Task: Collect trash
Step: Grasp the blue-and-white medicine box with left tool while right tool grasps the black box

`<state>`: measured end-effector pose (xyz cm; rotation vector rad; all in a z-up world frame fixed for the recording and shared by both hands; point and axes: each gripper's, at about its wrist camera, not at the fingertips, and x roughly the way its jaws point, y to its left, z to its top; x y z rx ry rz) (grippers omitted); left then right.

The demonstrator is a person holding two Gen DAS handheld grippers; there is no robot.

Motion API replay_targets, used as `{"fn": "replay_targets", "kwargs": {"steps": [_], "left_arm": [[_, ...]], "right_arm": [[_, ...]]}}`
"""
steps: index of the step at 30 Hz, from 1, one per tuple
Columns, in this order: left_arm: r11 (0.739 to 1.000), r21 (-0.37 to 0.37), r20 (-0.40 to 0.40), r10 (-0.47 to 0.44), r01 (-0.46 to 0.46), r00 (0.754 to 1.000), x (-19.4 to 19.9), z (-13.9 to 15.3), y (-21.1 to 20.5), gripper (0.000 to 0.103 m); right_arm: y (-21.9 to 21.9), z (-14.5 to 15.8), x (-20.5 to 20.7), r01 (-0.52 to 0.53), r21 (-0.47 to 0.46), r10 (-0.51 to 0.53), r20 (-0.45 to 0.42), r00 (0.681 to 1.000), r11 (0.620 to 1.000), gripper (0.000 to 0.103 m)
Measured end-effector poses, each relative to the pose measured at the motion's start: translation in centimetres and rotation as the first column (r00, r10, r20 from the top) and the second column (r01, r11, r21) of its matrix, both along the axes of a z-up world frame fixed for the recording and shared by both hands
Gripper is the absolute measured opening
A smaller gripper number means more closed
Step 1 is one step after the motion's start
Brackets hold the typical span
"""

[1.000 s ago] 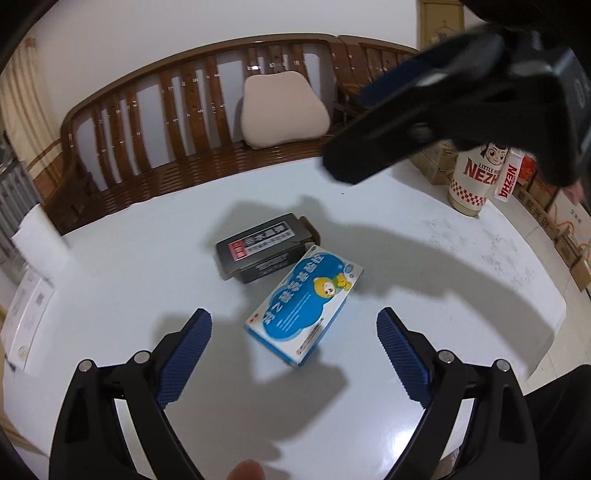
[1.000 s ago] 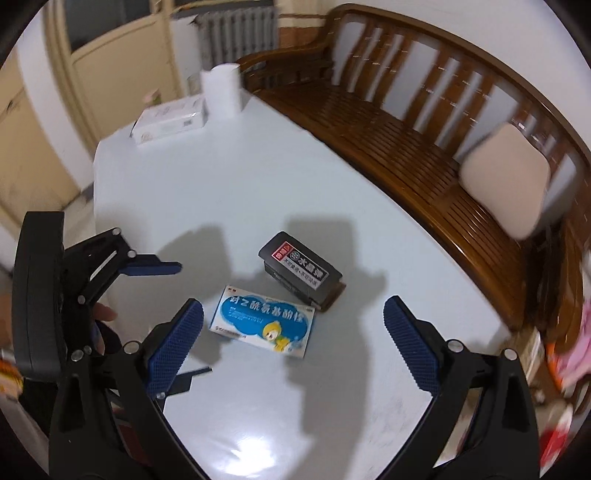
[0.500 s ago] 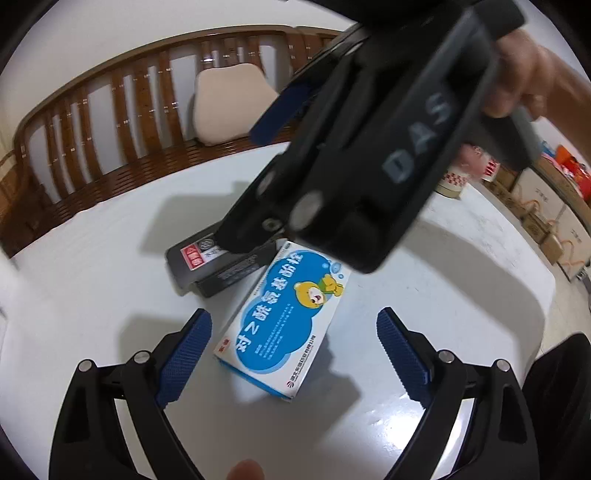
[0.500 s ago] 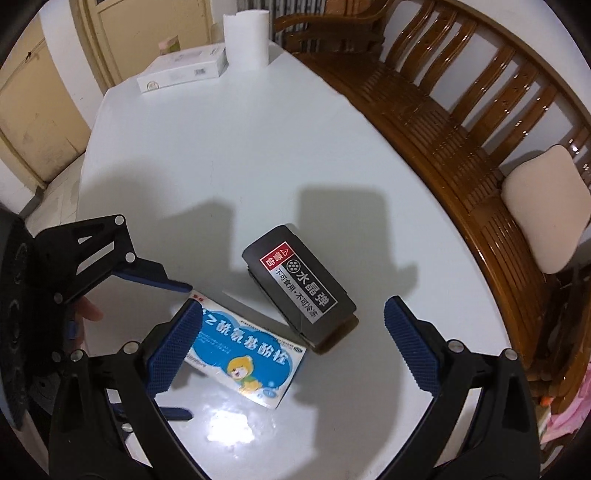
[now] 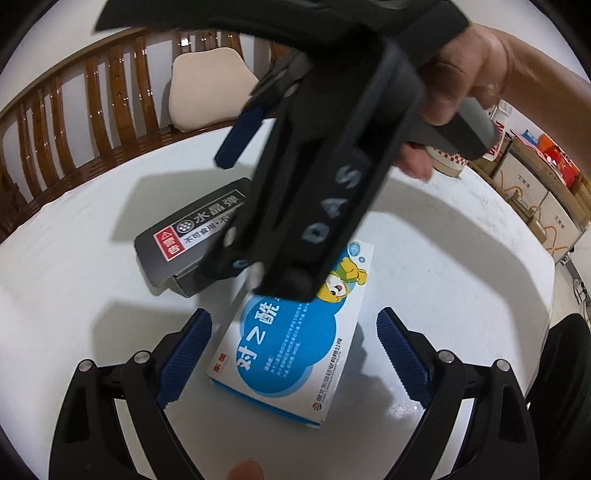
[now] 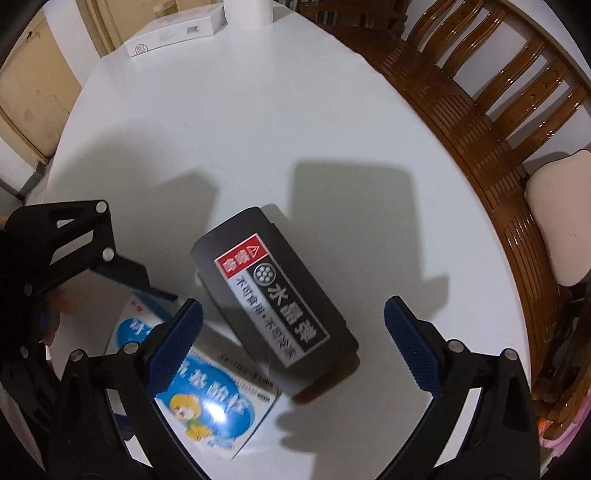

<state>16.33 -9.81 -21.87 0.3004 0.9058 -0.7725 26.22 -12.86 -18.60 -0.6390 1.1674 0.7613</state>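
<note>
Left wrist: left tongs (image 5: 293, 354) spread over blue-white box (image 5: 291, 343) on round white tabletop (image 5: 443, 266); wooden bench (image 5: 74, 99) with cushion (image 5: 210, 88) behind. Right wrist: right tongs (image 6: 293, 343) spread above dark box (image 6: 273, 295), which overlaps the blue-white one; white carton (image 6: 173, 31) at far edge

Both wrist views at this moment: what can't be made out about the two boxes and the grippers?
- Left wrist view: the right gripper crosses the frame and hides the far end of the blue-and-white box and part of the black box.
- Right wrist view: motion blur smears the blue-and-white box's print; the right gripper's own finger covers part of it.
- Right wrist view: the left gripper is cut by the frame's left edge.
- Whether the two boxes touch: cannot tell.
</note>
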Motion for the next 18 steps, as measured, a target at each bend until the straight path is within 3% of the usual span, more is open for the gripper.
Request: {"fn": "replay_targets", "kwargs": {"steps": [5, 9, 11, 13, 18], "left_arm": [[1.000, -0.010, -0.011, 0.011, -0.011, 1.000, 1.0, -0.5, -0.1, 0.088], [1.000, -0.001, -0.011, -0.003, 0.003, 1.000, 0.9, -0.5, -0.2, 0.088], [0.999, 0.039, 0.010, -0.012, 0.011, 1.000, 0.8, -0.6, -0.6, 0.084], [1.000, 0.014, 0.003, -0.007, 0.007, 1.000, 0.9, -0.3, -0.3, 0.068], [1.000, 0.007, -0.001, 0.015, -0.015, 1.000, 0.8, -0.2, 0.0, 0.061]], "right_arm": [[0.6, -1.7, 0.6, -0.019, -0.025, 0.019, -0.018, 1.000, 0.999, 0.096], [0.4, -2.0, 1.2, -0.014, 0.009, 0.015, -0.034, 0.999, 1.000, 0.096], [0.3, -1.9, 1.4, -0.004, 0.025, 0.005, -0.026, 1.000, 1.000, 0.095], [0.1, -1.9, 1.2, -0.005, 0.033, 0.006, -0.020, 1.000, 0.999, 0.092], [0.0, -1.2, 0.9, -0.005, 0.047, 0.006, -0.006, 1.000, 0.999, 0.065]]}}
